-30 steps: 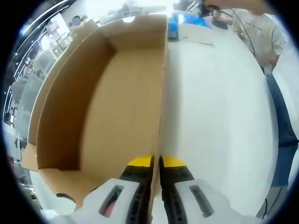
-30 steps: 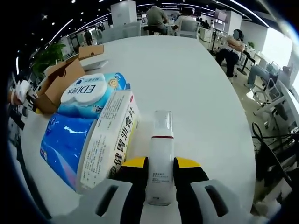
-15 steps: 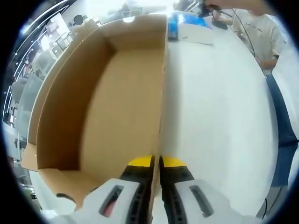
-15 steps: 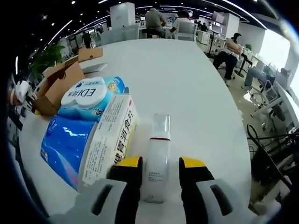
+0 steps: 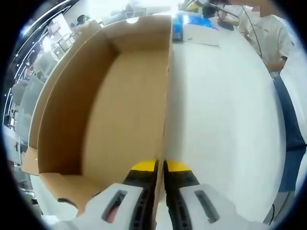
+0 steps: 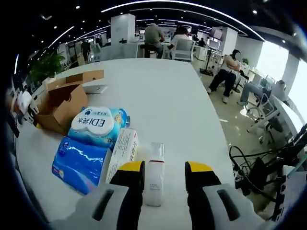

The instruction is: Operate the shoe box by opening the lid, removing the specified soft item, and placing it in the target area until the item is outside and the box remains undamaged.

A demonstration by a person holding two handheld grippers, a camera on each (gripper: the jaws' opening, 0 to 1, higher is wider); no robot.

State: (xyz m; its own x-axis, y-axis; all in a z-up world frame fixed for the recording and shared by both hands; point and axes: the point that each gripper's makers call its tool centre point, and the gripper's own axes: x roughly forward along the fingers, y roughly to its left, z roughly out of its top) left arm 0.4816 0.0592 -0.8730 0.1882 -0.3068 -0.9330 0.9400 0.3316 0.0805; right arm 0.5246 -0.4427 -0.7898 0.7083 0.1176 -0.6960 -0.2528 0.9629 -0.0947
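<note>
My left gripper (image 5: 161,166) is shut on the right side wall of the open brown shoe box (image 5: 120,96), whose inside is bare cardboard. On the white table beyond the box lie a blue soft pack (image 5: 192,21) and a white carton (image 5: 201,34). My right gripper (image 6: 165,170) is open, raised above the table. A white bottle (image 6: 154,175) with a clear cap lies below it, close to the left jaw and free of both. Beside the bottle lie a white carton (image 6: 122,151), a blue tissue pack (image 6: 81,163) and a round EDI pack (image 6: 96,127).
The shoe box (image 6: 62,103) stands at the table's left with its flaps up. A person's shirt and trousers (image 5: 283,96) line the table's edge. The wide white table (image 6: 158,96) stretches ahead; seated people and chairs (image 6: 230,72) are beyond it.
My right gripper opened off the white bottle, then lifted and drew back, leaving the bottle lying on the table. The left gripper has kept its hold on the box wall.
</note>
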